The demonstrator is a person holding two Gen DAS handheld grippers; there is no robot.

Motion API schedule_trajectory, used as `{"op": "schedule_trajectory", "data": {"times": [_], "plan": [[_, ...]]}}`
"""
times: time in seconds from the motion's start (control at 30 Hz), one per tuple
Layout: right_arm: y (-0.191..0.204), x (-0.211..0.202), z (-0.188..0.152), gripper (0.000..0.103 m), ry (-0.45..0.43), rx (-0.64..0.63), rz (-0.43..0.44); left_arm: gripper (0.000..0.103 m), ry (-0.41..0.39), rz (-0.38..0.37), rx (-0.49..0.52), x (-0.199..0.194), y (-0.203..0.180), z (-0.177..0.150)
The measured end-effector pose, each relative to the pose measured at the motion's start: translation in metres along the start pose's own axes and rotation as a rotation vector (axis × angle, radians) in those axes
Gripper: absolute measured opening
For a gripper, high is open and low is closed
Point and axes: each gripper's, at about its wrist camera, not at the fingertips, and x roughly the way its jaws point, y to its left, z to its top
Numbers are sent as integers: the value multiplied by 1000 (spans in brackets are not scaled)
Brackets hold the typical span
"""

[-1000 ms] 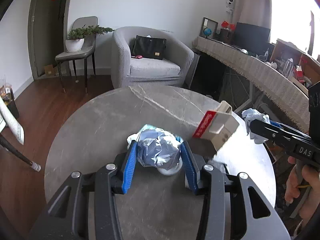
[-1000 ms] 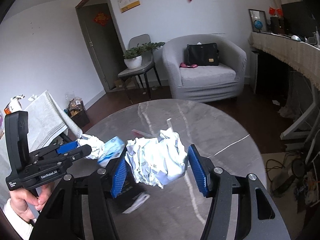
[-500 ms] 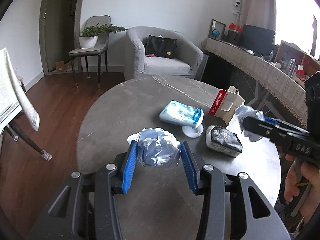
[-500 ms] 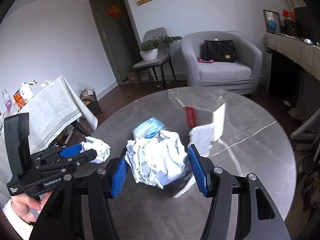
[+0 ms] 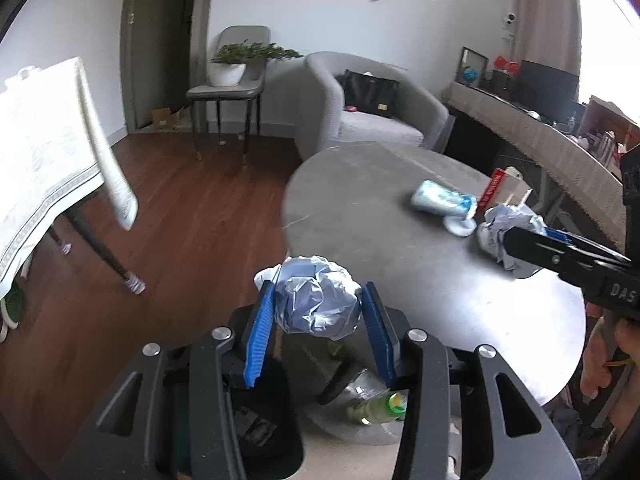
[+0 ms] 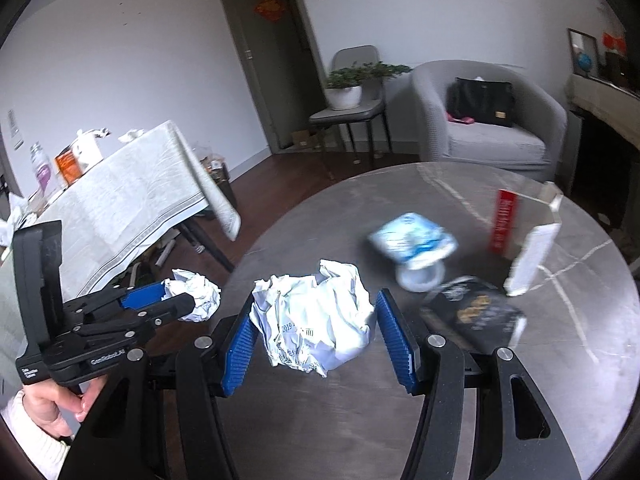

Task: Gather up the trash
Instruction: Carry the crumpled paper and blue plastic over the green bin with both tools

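The left gripper (image 5: 318, 312) pinches a crumpled paper ball (image 5: 316, 300) between its blue pads, and it hangs past the edge of the round table (image 5: 360, 200), above a dark bin (image 5: 260, 420) on the floor. Beside the bin, under the table edge, lies a clear bottle (image 5: 372, 400) with a green cap.

The right gripper (image 6: 318, 340) clamps a second, whiter paper wad (image 6: 316, 324) — printed, with creases showing — over the grey tabletop (image 6: 520, 400).

More trash lies on the table: a blue-and-white packet (image 6: 412, 236), a white ring lid (image 6: 420, 276) touching it, a black pouch (image 6: 476, 312) just beside the lid, and a red-and-white carton (image 6: 520, 236) standing tilted near the far rim.

In the right view the left gripper (image 6: 188, 298) shows at the left with its ball (image 6: 196, 296), a hand (image 6: 52, 408) in a white sleeve on its grip. A cloth-covered table (image 6: 120, 200) stands behind it.
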Motion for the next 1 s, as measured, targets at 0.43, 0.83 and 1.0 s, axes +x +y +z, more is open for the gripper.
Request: {"op": "schedule_trajectory", "data": {"times": [0.43, 0.83, 1.0], "plan": [[70, 36, 5, 59, 19, -86, 78, 47, 84, 78, -100, 1, 79, -29], [124, 81, 4, 59, 72, -146, 128, 51, 209, 114, -131, 11, 125, -56], [139, 97, 0, 59, 97, -167, 137, 55, 229, 113, -139, 9, 141, -62]]}}
